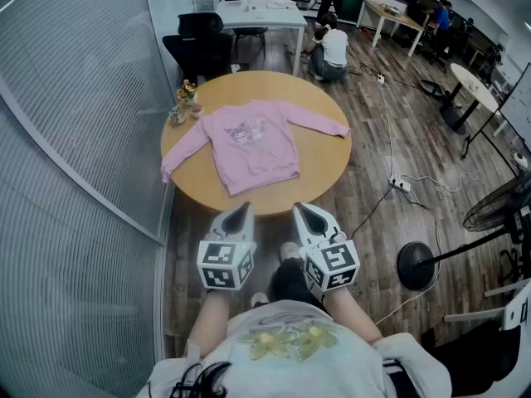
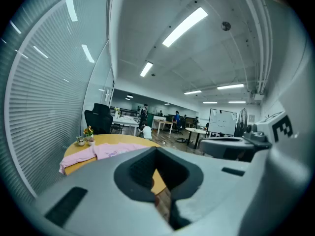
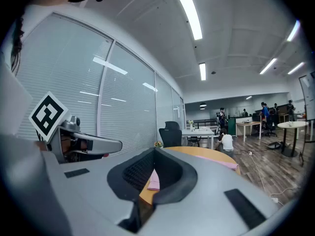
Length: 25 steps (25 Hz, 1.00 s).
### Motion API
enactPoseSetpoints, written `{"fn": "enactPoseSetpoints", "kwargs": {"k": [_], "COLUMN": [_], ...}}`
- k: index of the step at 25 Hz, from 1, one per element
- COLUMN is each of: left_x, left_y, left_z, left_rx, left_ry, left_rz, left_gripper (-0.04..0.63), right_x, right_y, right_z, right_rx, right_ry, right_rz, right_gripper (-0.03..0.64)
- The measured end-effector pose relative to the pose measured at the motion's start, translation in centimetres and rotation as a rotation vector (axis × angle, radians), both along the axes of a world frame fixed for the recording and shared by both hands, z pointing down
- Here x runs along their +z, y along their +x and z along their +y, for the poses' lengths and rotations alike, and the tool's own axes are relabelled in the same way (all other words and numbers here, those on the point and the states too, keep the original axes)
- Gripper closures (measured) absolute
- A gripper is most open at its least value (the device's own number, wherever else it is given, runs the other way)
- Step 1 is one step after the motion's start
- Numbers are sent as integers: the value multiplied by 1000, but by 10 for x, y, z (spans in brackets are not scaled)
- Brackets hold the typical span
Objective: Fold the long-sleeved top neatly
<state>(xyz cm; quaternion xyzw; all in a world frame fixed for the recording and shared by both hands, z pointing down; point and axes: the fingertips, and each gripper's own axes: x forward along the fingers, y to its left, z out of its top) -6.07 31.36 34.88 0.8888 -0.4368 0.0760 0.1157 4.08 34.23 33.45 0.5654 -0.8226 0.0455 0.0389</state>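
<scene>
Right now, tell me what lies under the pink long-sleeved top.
The pink long-sleeved top lies spread flat on the round wooden table. Whatever else might be beneath the fabric is covered.

One pink top [image 1: 249, 143] is lying on one round table [image 1: 325, 172]. Two grippers, a left gripper [image 1: 242, 210] and a right gripper [image 1: 302, 210], are hovering nearby. One black chair [image 1: 199, 41] is standing behind; one person [image 1: 333, 52] is crouching.

no legible text anywhere, graphic [image 1: 246, 133] on pink top [image 1: 259, 161] too small to read
</scene>
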Motion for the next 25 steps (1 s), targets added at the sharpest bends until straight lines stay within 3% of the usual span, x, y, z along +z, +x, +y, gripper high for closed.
{"fn": "enactPoseSetpoints", "kwargs": {"k": [6, 13, 14, 16, 18, 19, 21, 25], "left_x": [-2, 4, 4, 2, 0, 0, -1, 4], "left_y": [-1, -3, -3, -4, -9, -12, -18, -27], "left_z": [-9, -18, -20, -25, -32, -36, -44, -63], "left_rx": [5, -40, -42, -53, -83, -100, -121, -148], "left_ry": [5, 11, 14, 17, 26, 31, 33, 10], "left_rz": [8, -31, -27, -6, 6, 0, -21, -41], "left_gripper": [592, 592, 588, 517, 359, 326, 292, 285], "right_x": [10, 22, 24, 25, 23, 22, 22, 26], "right_y": [-4, -3, -2, 1, 7, 12, 21, 40], "right_z": [-10, -17, -19, -24, -28, -31, -37, -53], "right_rx": [-22, -47, -49, -48, -31, -18, 8, 47], "right_ry": [-46, -98, -109, -124, -117, -113, -120, -142], "right_rz": [-29, -32, -45, -73, -92, -99, -113, -137], "right_gripper": [598, 597, 569, 414, 377, 370, 354, 344]}}
